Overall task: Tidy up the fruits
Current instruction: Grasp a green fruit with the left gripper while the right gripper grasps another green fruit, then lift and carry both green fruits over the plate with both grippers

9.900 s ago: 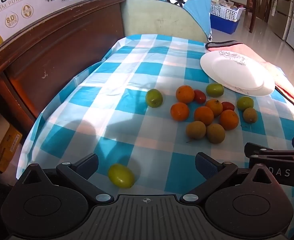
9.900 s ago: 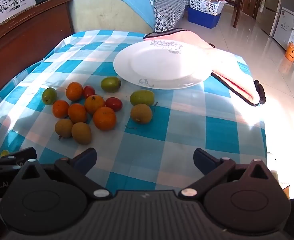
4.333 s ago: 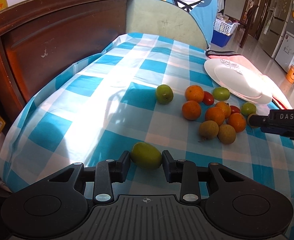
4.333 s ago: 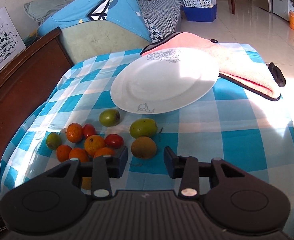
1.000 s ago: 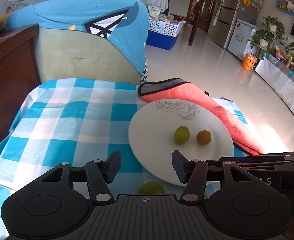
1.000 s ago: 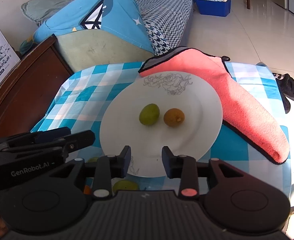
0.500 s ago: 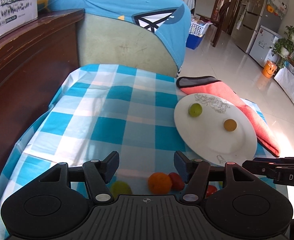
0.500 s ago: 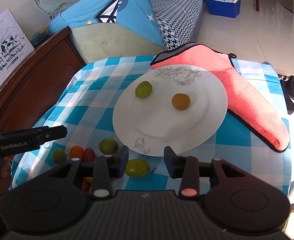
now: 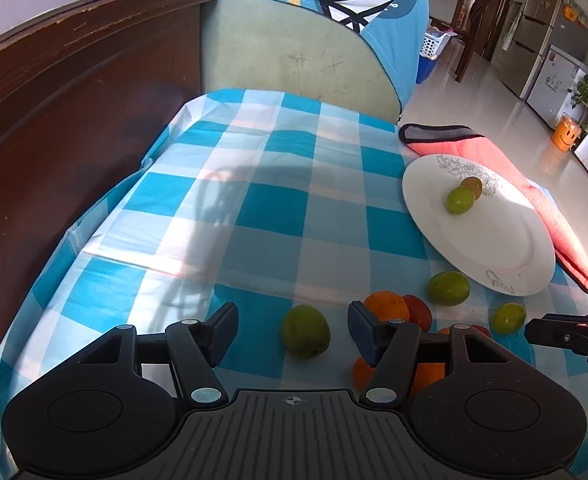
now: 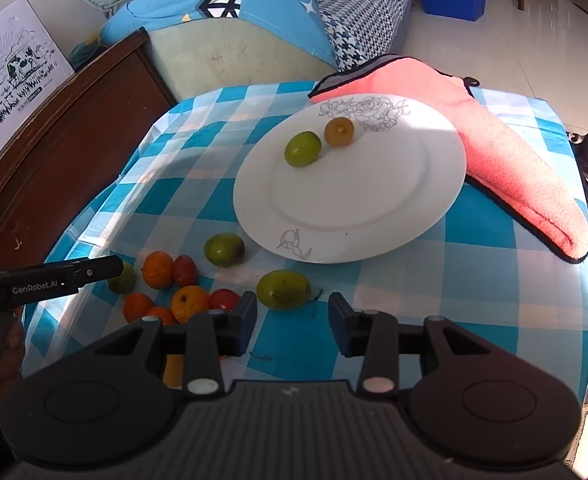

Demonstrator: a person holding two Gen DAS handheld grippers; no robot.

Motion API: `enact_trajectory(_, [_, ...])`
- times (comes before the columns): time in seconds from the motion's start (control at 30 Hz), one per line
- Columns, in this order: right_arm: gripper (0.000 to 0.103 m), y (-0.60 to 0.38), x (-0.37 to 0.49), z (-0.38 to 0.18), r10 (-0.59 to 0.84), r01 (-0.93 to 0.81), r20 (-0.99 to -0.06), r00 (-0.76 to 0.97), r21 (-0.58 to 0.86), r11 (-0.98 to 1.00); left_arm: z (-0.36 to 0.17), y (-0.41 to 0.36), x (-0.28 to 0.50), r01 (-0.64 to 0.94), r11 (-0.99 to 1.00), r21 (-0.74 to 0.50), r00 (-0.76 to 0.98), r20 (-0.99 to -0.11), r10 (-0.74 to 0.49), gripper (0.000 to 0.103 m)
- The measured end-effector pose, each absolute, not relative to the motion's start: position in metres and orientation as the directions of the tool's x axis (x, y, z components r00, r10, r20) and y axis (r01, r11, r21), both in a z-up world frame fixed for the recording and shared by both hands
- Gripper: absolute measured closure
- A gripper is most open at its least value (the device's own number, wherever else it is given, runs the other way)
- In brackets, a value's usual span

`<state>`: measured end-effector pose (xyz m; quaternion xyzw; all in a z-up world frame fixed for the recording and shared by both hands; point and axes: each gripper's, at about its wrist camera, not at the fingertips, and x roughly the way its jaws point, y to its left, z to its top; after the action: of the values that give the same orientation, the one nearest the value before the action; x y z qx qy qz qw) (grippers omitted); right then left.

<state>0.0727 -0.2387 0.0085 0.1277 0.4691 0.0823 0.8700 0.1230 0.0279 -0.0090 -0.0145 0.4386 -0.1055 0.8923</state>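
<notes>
Both tongs are hovering open and empty over the checked tabletop. The left tongs are framing a green fruit; the right tongs, just widened, are nearing another green fruit. Two fruits are sitting far on the plate.

Plate glossy white ceramic; tablecloth smooth checked cloth; towel fluffy pink; headboard dark scratched wood.
</notes>
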Motion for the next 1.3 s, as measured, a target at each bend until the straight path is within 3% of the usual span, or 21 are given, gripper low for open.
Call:
enact_trajectory(0.3, [0.054, -0.229, 0.078, 0.002, 0.251, -0.030, -0.804, 0.538, 0.280, 0.960, -0.022, 0.023, 0.125, 0.173, 0.978, -0.118, 0.569, -0.798, -0.197, 0.043])
enact_trajectory(0.73, [0.053, -0.216, 0.086, -0.006, 0.214, -0.034, -0.819, 0.533, 0.232, 0.972, -0.029, 0.019, 0.125, 0.167, 0.981, -0.093, 0.588, -0.790, -0.175, 0.047])
enact_trajectory(0.93, [0.055, -0.214, 0.086, -0.008, 0.203, -0.040, -0.820, 0.535, 0.216, 0.976, -0.029, 0.011, 0.121, 0.205, 0.977, -0.054, 0.598, -0.783, -0.169, 0.065])
enact_trajectory(1.03, [0.064, -0.214, 0.086, -0.008, 0.198, -0.041, -0.819, 0.539, 0.209, 0.977, -0.029, 0.010, 0.120, 0.212, 0.976, -0.054, 0.603, -0.779, -0.174, 0.077])
enact_trajectory(1.3, [0.068, -0.214, 0.086, -0.008, 0.203, -0.048, -0.817, 0.540, 0.211, 0.976, -0.028, 0.010, 0.118, 0.200, 0.978, -0.063, 0.611, -0.772, -0.175, 0.077])
